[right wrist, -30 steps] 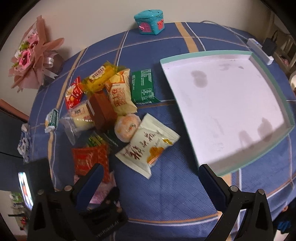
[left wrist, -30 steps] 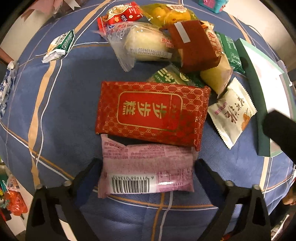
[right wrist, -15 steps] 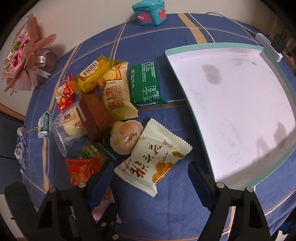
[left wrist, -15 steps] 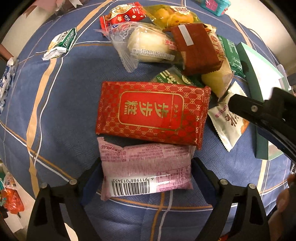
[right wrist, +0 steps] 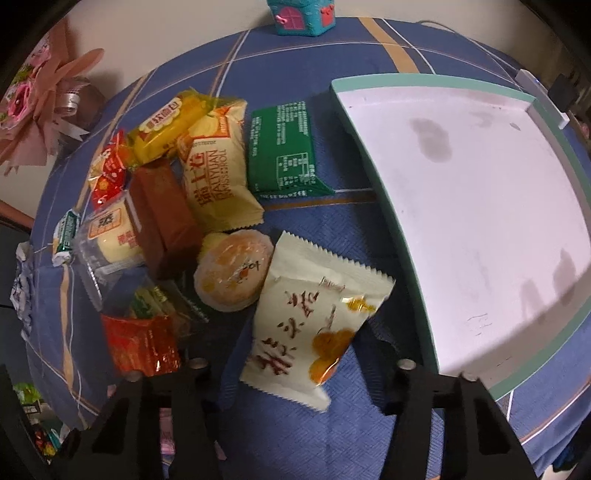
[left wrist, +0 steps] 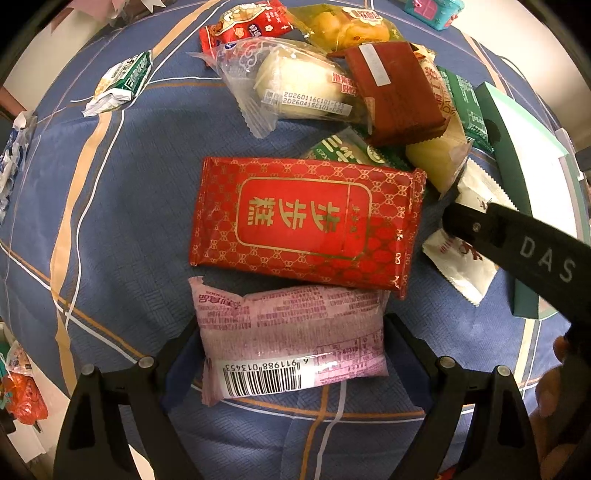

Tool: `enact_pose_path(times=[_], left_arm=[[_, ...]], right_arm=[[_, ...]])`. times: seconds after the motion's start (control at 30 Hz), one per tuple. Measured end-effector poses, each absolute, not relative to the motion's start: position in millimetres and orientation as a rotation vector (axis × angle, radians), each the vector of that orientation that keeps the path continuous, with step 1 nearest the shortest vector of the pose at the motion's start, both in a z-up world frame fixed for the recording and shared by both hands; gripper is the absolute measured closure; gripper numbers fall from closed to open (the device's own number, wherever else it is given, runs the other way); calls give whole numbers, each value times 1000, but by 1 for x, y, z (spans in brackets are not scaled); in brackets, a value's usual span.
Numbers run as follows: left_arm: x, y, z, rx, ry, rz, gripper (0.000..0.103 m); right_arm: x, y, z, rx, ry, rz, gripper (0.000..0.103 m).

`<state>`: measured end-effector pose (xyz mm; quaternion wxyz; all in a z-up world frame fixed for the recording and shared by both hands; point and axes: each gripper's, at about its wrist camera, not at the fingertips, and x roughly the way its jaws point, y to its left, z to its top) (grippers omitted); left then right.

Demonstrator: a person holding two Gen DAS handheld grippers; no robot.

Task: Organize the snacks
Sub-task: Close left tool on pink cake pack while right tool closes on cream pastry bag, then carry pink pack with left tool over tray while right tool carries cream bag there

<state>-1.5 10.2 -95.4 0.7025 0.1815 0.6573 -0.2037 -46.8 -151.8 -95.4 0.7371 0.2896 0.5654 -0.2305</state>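
Note:
A heap of wrapped snacks lies on the blue checked tablecloth. My left gripper (left wrist: pixel 293 339) points straight down, and its pads press on the two ends of a pink packet (left wrist: pixel 291 332) with a barcode. Just beyond it lies a red packet (left wrist: pixel 306 221) with gold print. My right gripper (right wrist: pixel 299 347) straddles the lower half of a cream packet (right wrist: pixel 314 321). Its jaws are closing, and the pads stand close beside the wrapper. In the left wrist view the right gripper's finger (left wrist: pixel 517 247) crosses over that cream packet (left wrist: pixel 458 266). The white tray (right wrist: pixel 369 122) with a teal rim holds nothing.
Behind the cream packet lie a round orange pastry (right wrist: pixel 232 269), a brown packet (right wrist: pixel 162 218), a yellow roll packet (right wrist: pixel 218 166) and a green packet (right wrist: pixel 280 147). A teal toy house (right wrist: pixel 303 14) and a pink bouquet (right wrist: pixel 33 103) stand at the back.
My right gripper has sunk toward the cream packet and its jaws have narrowed around it. Its finger has come into the left wrist view. The left gripper stays at the pink packet.

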Motion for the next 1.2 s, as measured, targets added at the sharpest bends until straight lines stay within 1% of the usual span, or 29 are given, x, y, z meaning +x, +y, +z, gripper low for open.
enact_pose_path(times=[0.17,0.27,0.47,0.87,1.0,1.03,1.2], left_arm=[[1,13,-108,407,1463,-444,11],[-3,12,-105,400,1451,-446,18],[-10,9,-100,372,1431,-453,22],[-42,13,-52,280,1278,-502,22],[-42,13,-38,266,1254,-510,22],[-38,17,-26,260,1253,-515,22],[-30,12,-12,260,1235,-531,22]], right_arm=[[-46,-146,-95,627,1253,-504,50],[-49,-146,-95,639,1263,-504,50],[-62,-149,-88,687,1240,-497,50],[-94,-161,-24,713,1070,-491,50],[-101,-167,-16,715,1056,-504,50],[-102,-167,-14,718,1058,-508,50],[-131,-200,-6,786,1029,-562,51]])
